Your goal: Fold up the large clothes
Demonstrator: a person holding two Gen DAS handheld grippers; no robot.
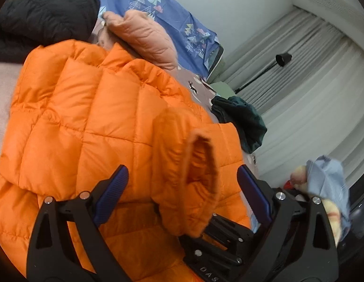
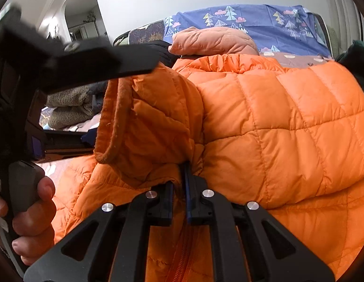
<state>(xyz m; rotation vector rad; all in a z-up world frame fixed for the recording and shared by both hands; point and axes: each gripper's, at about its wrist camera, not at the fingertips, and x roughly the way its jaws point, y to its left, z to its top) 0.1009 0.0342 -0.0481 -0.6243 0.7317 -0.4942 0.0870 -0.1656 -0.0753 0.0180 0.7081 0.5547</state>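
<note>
- While the orange puffer jacket (image 1: 87, 117) lies on the bed, its sleeve (image 2: 153, 122) is mid-fold.
- Right gripper (image 2: 179, 195) pinches the sleeve; left gripper (image 1: 182, 188) hangs spread around the cuff.
- Next, probably: lay the sleeve across the body.

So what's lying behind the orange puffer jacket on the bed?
Behind the orange puffer jacket lie a peach quilted jacket and a black jacket, with a blue tree-print sheet beyond. The orange jacket covers their lower parts and the bedding beneath.
</note>
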